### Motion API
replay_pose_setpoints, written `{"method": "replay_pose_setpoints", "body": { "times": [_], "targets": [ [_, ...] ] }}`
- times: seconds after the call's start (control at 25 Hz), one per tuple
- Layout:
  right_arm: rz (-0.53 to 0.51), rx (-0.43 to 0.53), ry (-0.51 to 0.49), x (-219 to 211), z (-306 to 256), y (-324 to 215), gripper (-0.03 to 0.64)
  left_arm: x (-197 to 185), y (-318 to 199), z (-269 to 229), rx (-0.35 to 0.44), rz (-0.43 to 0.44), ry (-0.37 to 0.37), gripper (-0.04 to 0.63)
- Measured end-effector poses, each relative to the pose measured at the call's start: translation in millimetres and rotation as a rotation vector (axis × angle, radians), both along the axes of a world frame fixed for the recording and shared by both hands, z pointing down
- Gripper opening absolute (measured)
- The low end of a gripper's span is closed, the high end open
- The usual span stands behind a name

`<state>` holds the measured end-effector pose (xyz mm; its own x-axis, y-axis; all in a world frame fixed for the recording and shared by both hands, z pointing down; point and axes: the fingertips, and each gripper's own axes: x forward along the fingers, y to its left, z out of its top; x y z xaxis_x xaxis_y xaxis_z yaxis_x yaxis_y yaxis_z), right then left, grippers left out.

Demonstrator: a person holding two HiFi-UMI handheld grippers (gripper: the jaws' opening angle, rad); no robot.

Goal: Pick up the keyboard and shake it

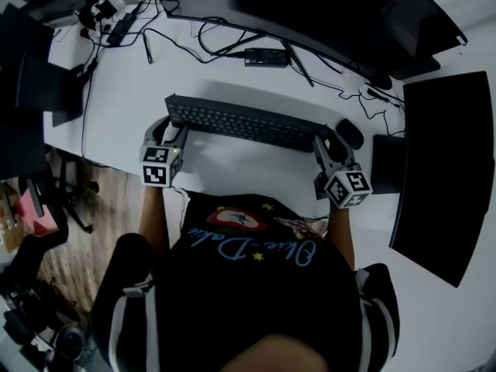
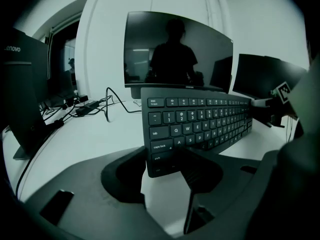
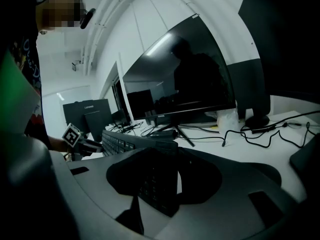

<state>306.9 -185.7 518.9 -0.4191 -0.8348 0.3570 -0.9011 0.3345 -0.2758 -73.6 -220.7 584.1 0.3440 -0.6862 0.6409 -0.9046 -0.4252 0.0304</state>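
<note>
A black keyboard [image 1: 244,124] lies crosswise in front of me over the white desk [image 1: 132,91]. My left gripper [image 1: 172,134] is shut on its left end, and my right gripper [image 1: 329,147] is shut on its right end. In the left gripper view the keyboard [image 2: 200,126] stands tilted, keys facing the camera, with its shift-key corner clamped in the left gripper [image 2: 162,166]. In the right gripper view the keyboard's end [image 3: 150,184] sits between the jaws of the right gripper [image 3: 157,186], and the left gripper's marker cube [image 3: 73,134] shows at the far end.
A large dark monitor [image 1: 310,6] stands behind the keyboard, with a power adapter [image 1: 267,56] and cables before it. A black mouse [image 1: 349,133] lies just right of the keyboard. A second dark screen [image 1: 446,169] is at the right. The desk's left edge drops to a wooden floor [image 1: 101,200].
</note>
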Motion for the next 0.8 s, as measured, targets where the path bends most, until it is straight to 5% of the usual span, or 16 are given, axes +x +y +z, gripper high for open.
{"method": "replay_pose_setpoints", "body": {
  "times": [0.8],
  "targets": [
    [0.063,-0.167,-0.082,19.1,45.3,-23.3,0.146,16.4,-12.2,26.1,-0.1,0.037,0.015,0.188]
  ]
}}
